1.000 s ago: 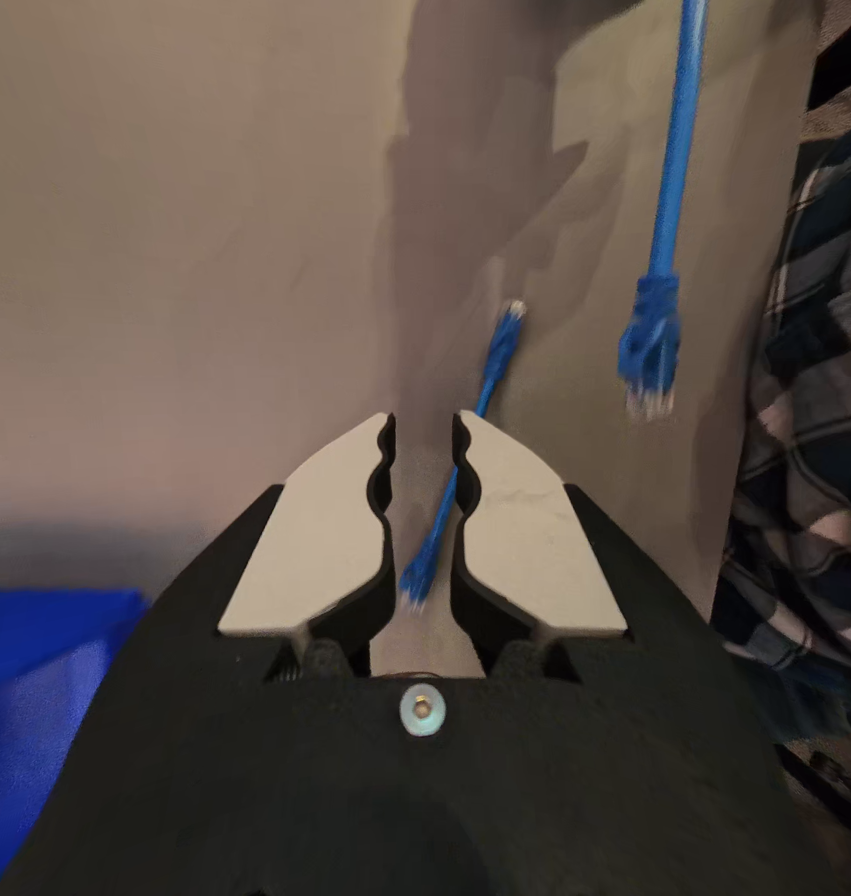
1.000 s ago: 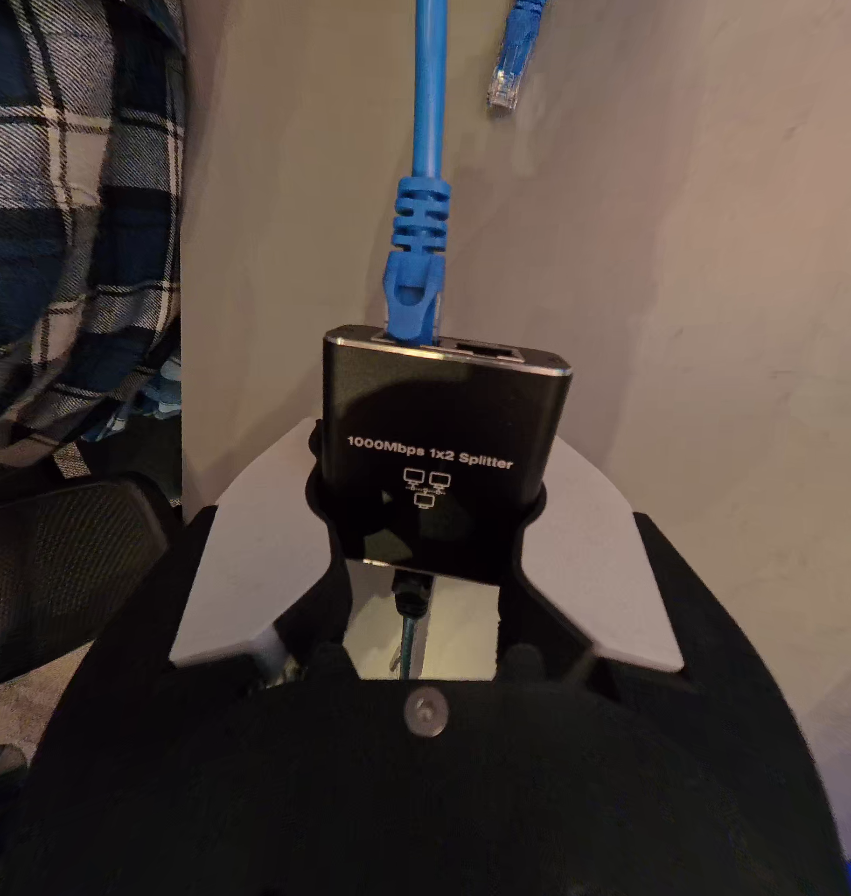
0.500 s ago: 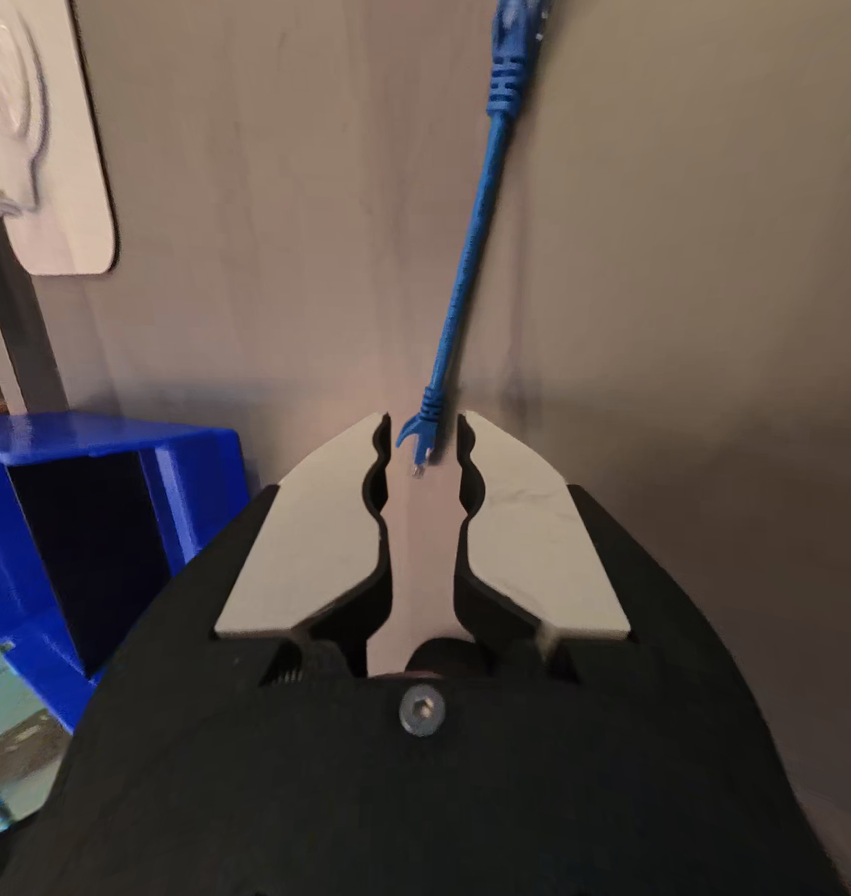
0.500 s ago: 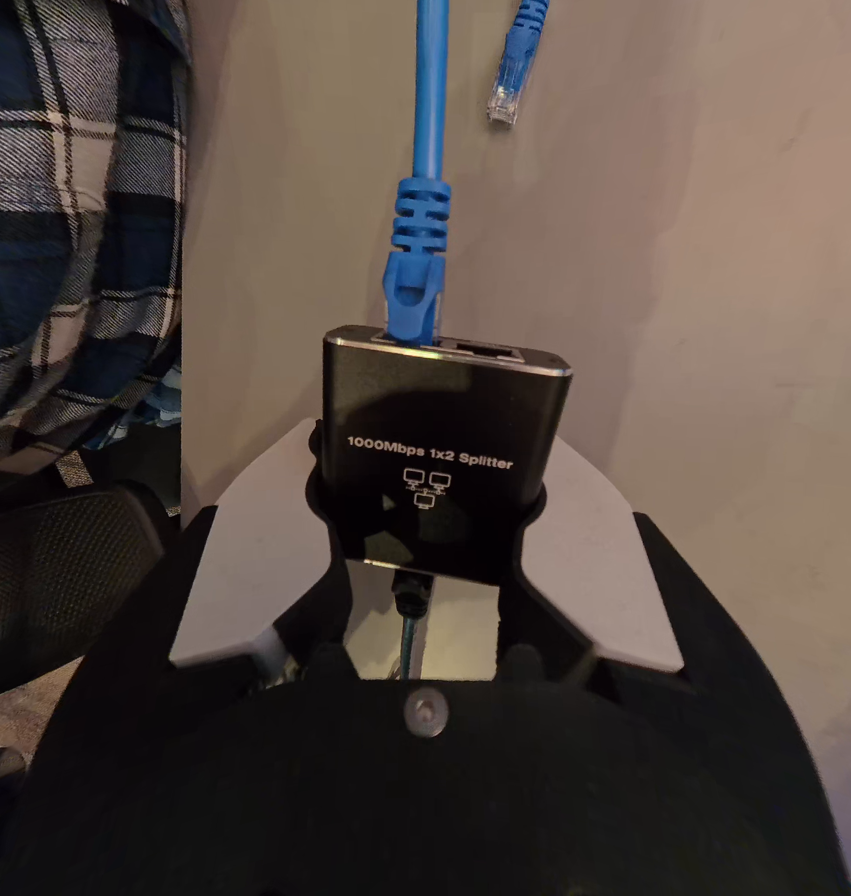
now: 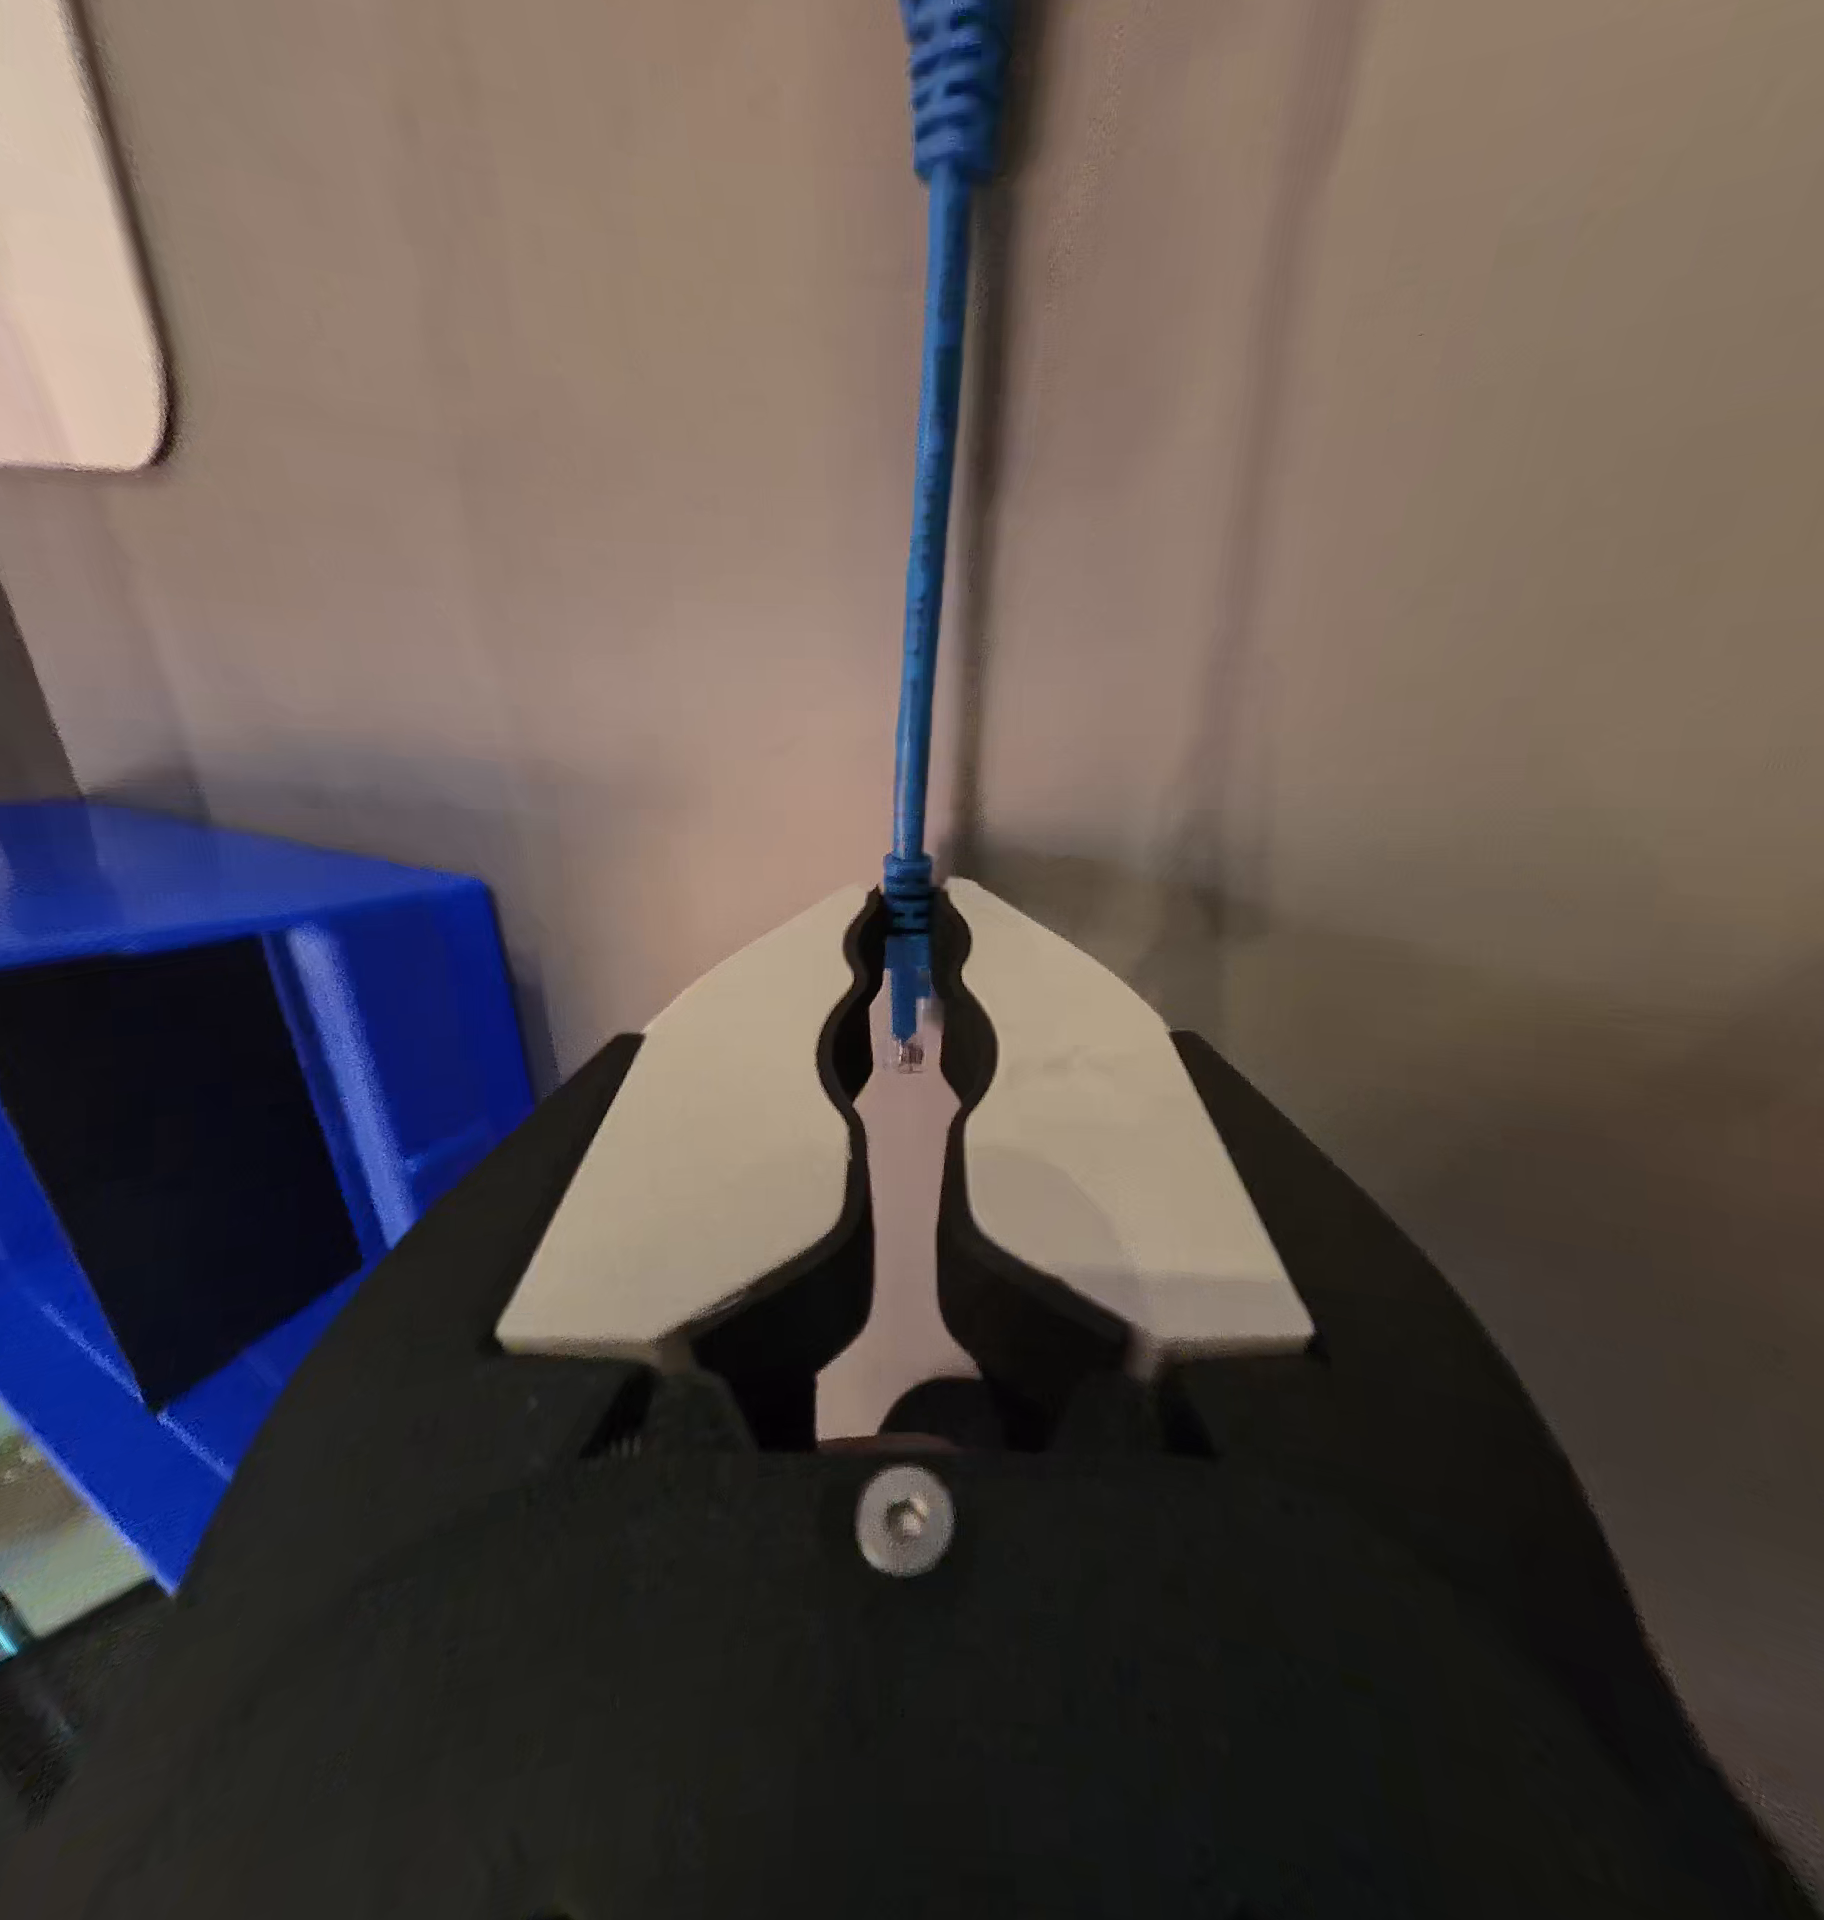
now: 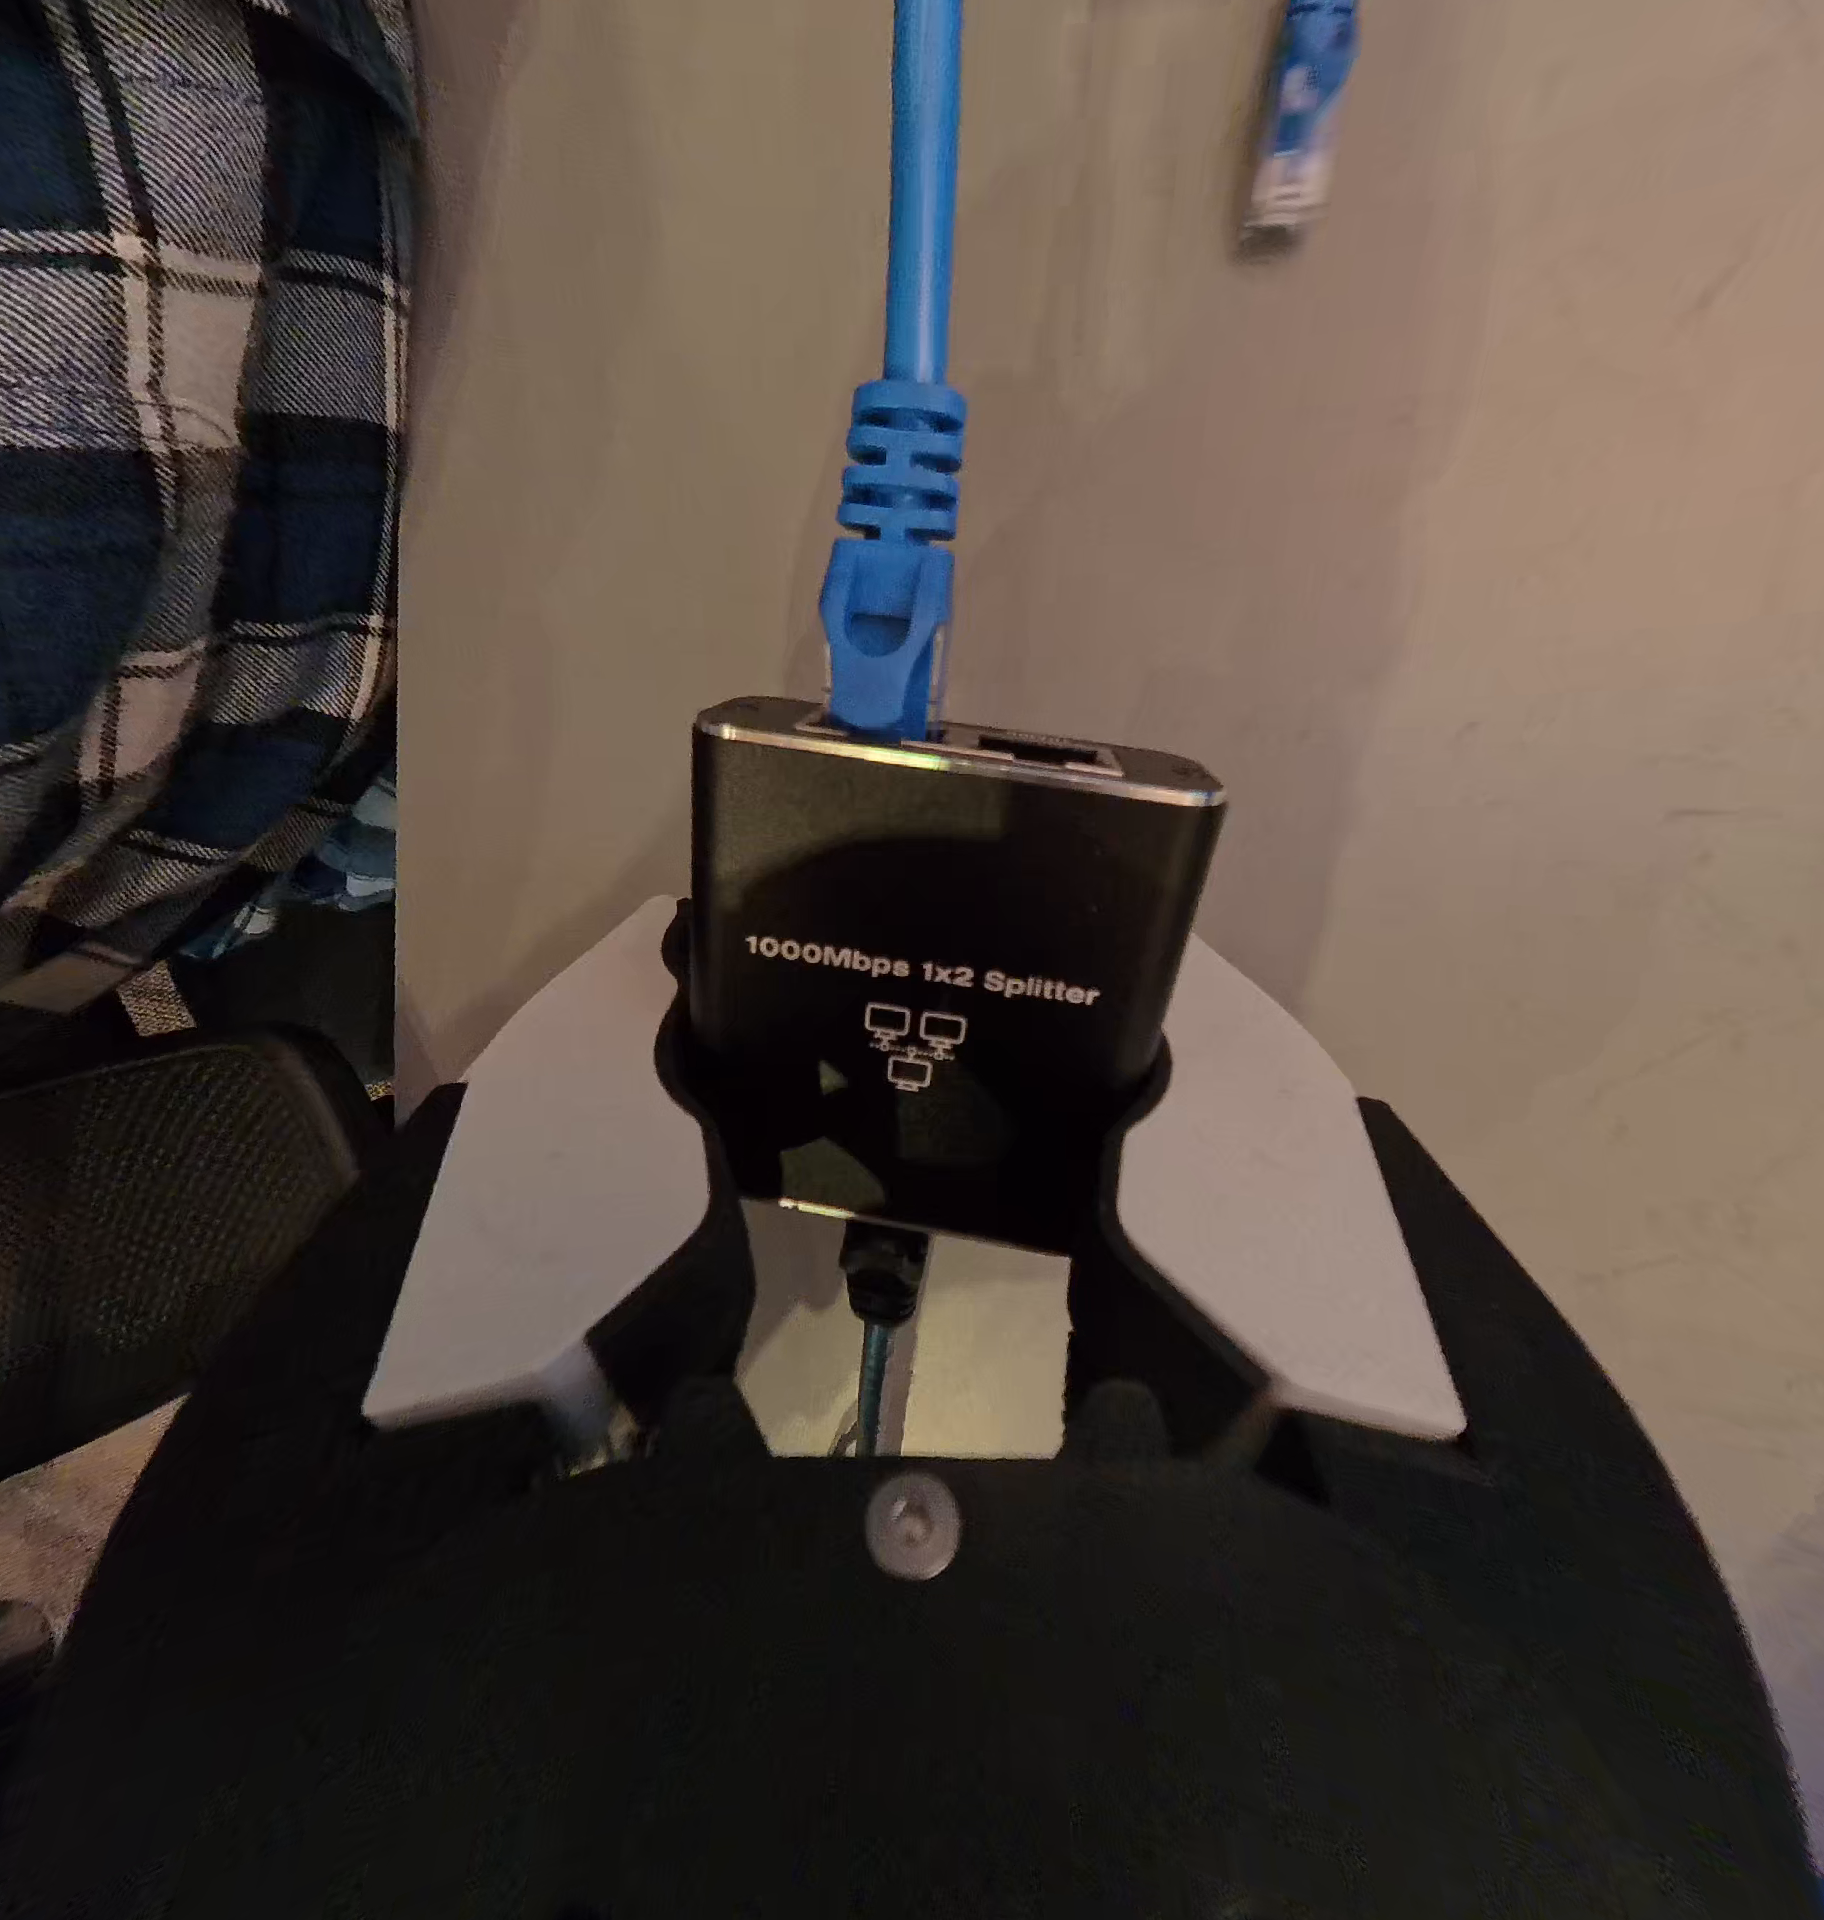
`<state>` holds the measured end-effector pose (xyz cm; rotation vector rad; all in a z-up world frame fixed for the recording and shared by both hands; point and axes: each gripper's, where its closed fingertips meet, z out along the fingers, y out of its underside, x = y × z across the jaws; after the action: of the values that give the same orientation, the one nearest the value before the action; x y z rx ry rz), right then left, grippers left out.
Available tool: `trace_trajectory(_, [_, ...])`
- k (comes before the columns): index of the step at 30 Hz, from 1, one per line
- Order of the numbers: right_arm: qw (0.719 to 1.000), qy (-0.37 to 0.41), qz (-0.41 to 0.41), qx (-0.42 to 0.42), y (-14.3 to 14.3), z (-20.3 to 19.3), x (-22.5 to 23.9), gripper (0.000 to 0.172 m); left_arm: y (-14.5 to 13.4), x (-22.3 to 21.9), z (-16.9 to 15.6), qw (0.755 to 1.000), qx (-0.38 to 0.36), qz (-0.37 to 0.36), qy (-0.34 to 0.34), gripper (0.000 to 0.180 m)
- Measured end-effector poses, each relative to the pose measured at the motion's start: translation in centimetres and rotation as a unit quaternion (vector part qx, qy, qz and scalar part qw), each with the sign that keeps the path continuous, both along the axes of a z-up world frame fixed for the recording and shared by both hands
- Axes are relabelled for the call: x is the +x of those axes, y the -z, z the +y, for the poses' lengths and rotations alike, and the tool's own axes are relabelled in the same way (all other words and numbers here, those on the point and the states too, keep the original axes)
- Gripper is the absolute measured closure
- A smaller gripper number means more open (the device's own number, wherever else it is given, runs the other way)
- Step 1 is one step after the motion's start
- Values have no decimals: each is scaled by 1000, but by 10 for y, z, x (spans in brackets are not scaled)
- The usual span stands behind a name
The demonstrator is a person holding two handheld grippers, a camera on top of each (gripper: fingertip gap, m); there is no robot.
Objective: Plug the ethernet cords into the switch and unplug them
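- Left gripper (image 5: 908, 914): jaws clenched on the ribbed boot of a thin blue ethernet cord (image 5: 929, 520), clear plug tip between them.
- Right gripper (image 6: 934, 997): jaws clamp a glossy black boxy switch (image 6: 949, 914), with a thicker blue cord (image 6: 892, 582) plugged into its left port.

On the switch (image 6: 955, 935), the port right of the plugged blue cord (image 6: 892, 582) is open, and the table to its right lies bare up to a loose plug (image 6: 1292, 135). Left of it a plaid sleeve (image 6: 160, 416) (possibly a torso) crowds close.
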<state>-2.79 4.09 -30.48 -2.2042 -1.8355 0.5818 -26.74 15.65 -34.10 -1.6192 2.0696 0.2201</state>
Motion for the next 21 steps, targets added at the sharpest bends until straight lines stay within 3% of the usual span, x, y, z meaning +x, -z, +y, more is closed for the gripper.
trace_trajectory(5, [1000, 7, -3, 4, 1, 1, 2, 94, -20, 2, 20, 990, -5, -58, -131, 173])
trace_trajectory(7, [1000, 8, -4, 7, 2, 2, 2, 94, -10, -8, 22, 983, -12, -8, -185, 173])
trace_trajectory(10, [1000, 14, -12, 12, 4, 7, 3, 94, 5, -8, 19, 970, -23, 6, -243, 173])
trace_trajectory(12, [1000, 15, -13, 15, 6, 8, 1, 94, 4, 5, 17, 965, -25, -37, -260, 173])
trace_trajectory(14, [1000, 14, -13, 16, 6, 10, -1, 94, 4, 17, 6, 962, -47, -63, -262, 172])
trace_trajectory(17, [1000, 14, -17, 17, 3, 11, 2, 94, -1, 27, -14, 965, -91, -80, -232, 148])
trace_trajectory(21, [1000, 16, -14, 17, 2, 9, 7, 94, -27, 22, -14, 975, -119, -108, -156, 144])
